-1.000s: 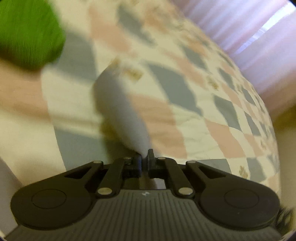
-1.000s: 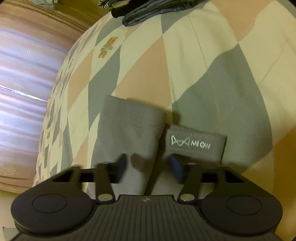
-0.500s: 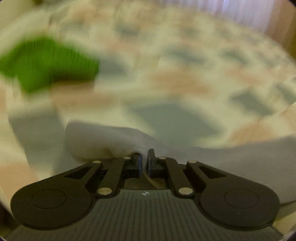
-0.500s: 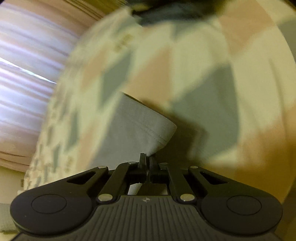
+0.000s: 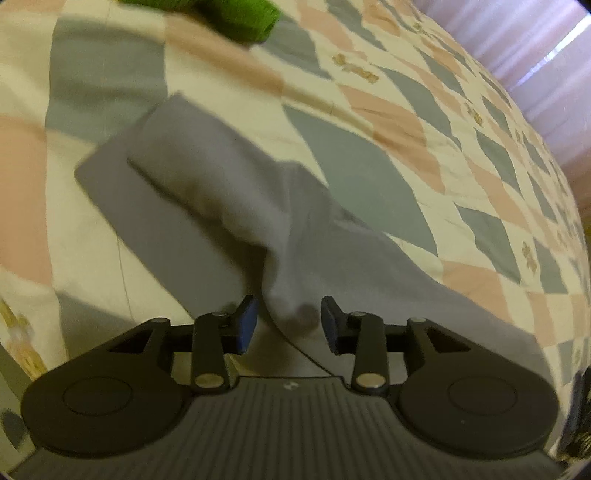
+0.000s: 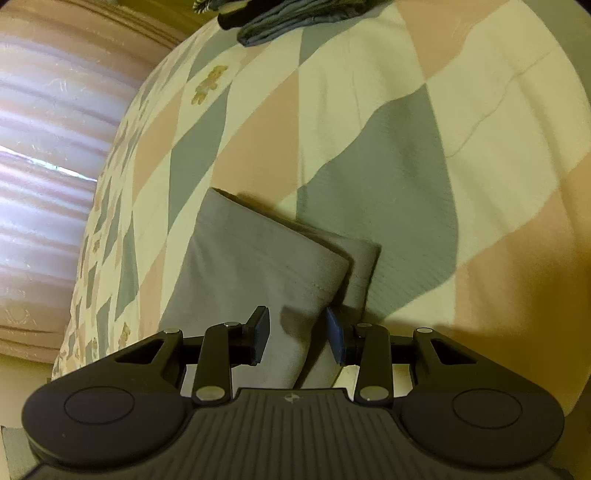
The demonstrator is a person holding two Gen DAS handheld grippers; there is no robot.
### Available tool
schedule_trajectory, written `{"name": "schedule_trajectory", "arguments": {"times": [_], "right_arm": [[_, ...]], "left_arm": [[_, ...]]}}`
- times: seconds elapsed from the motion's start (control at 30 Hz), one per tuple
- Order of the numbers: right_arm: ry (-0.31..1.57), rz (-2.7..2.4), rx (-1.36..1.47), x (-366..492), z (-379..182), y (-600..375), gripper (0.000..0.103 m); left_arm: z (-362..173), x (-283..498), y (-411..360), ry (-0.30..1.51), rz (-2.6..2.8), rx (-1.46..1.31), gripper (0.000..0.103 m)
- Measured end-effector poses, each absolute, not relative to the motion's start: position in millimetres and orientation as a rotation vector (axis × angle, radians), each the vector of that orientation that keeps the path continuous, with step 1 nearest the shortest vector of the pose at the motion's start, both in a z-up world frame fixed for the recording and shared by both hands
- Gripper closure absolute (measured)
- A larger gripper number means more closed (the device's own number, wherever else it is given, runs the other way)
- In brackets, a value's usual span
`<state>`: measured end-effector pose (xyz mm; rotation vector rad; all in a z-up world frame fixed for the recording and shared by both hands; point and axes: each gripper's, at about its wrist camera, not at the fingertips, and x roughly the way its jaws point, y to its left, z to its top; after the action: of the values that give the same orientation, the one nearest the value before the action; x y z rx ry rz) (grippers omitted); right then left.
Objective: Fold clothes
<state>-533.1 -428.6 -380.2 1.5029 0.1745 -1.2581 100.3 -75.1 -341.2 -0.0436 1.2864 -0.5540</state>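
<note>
Bed (image 5: 369, 110) with a patchwork quilt of grey, pink and cream diamonds, curtains behind. On it, a grey garment (image 5: 207, 192), doubled over: upper layer lying on a lower one, edges not quite matched, a strip of the lower layer showing along one side in both views. Long axis running away from the left gripper (image 5: 288, 319) up and to the left in its view; in the right wrist view, running away from the right gripper (image 6: 297, 336) toward the far corner, hem stitching visible near the jaws. Cloth directly ahead of both pairs of jaws, a ridge or corner of it standing in each gap. Neither hand clearly nearer; each at its own end of the piece.

Left jaws parted, blue pads clear of the fabric on either side, nothing gripped. Right jaws likewise spread, the folded corner between them but not pinched.

Farther out: a green cloth (image 5: 221, 14) at the top of the left view, well apart from the grey piece; a dark pile (image 6: 291, 14) at the far edge of the bed in the right view.

Against half a second ago: both pairs of jaws then clamped on grey fabric, cloth lifted and the views blurred; now both released and the garment down flat on the quilt. Against a second ago: the labelled band beside the folded part in the right view no longer showing, covered or turned under.

Fits a fold just laid down; whether more folds are due on this piece, not settled by these views.
</note>
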Motion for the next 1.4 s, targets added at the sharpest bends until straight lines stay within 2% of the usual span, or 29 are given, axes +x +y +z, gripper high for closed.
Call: {"name": "schedule_trajectory", "arguments": {"times": [0.1,0.13,0.17,0.2,0.43,0.7,0.83,0.87,0.9,0.97,1.0,1.03,1.07,1.1,1.17,1.3,1.4], "right_arm": [[0.182,-1.264,1.501,-532.7,-383.4,-430.3,0.067],[0.187,-1.265,1.494,-532.2,-383.4,-431.1,0.079],[0.200,-1.263,1.480,-531.2,-381.7,-431.9,0.086],[0.212,-1.263,1.465,-531.0,-378.0,-432.0,0.098],[0.205,-1.214,1.391,-540.7,-335.8,-424.3,0.100],[0.288,-1.247,1.409,-548.9,-352.0,-422.0,0.100],[0.378,-1.263,1.384,-542.2,-363.8,-424.6,0.099],[0.409,-1.271,1.387,-539.5,-368.9,-426.2,0.097],[0.440,-1.278,1.389,-536.9,-374.0,-427.8,0.085],[0.482,-1.321,1.340,-527.7,-365.8,-426.2,0.070],[0.503,-1.343,1.312,-522.9,-361.0,-425.2,0.056],[0.523,-1.365,1.285,-518.2,-356.3,-424.2,0.037],[0.556,-1.418,1.222,-510.8,-346.8,-421.6,0.031],[0.594,-1.440,1.152,-499.5,-338.8,-418.6,0.028],[0.669,-1.469,1.011,-475.6,-323.5,-412.5,0.029],[0.682,-1.274,0.936,-407.4,-310.5,-395.6,0.030],[0.696,-1.092,0.861,-337.9,-307.1,-371.0,0.030]], "left_arm": [[-354.0,102.1,-75.1,1.299,-0.516,-0.059,0.072],[-357.0,104.7,-74.3,1.298,-0.502,-0.071,0.084],[-359.4,107.2,-73.7,1.294,-0.490,-0.080,0.096],[-357.1,109.1,-74.2,1.278,-0.490,-0.078,0.101],[-300.0,97.0,-87.4,1.039,-0.591,0.111,0.101],[-315.4,73.9,-80.7,1.039,-0.588,0.242,0.101],[-343.7,67.3,-81.4,1.089,-0.575,0.282,0.099],[-348.3,67.5,-81.1,1.104,-0.570,0.276,0.099],[-349.5,67.6,-79.7,1.110,-0.560,0.264,0.094],[-343.1,68.3,-73.2,1.107,-0.538,0.233,0.085],[-336.7,69.4,-67.0,1.097,-0.533,0.210,0.076],[-329.1,71.5,-58.6,1.085,-0.523,0.192,0.071],[-321.7,74.0,-50.2,1.073,-0.513,0.174,0.070],[-315.8,79.1,-41.9,1.069,-0.499,0.156,0.070],[-307.0,95.1,-23.4,1.073,-0.457,0.103,0.070],[-308.4,142.2,5.6,1.119,-0.395,-0.090,0.068],[-330.6,176.2,16.9,1.188,-0.363,-0.237,0.065]]}}
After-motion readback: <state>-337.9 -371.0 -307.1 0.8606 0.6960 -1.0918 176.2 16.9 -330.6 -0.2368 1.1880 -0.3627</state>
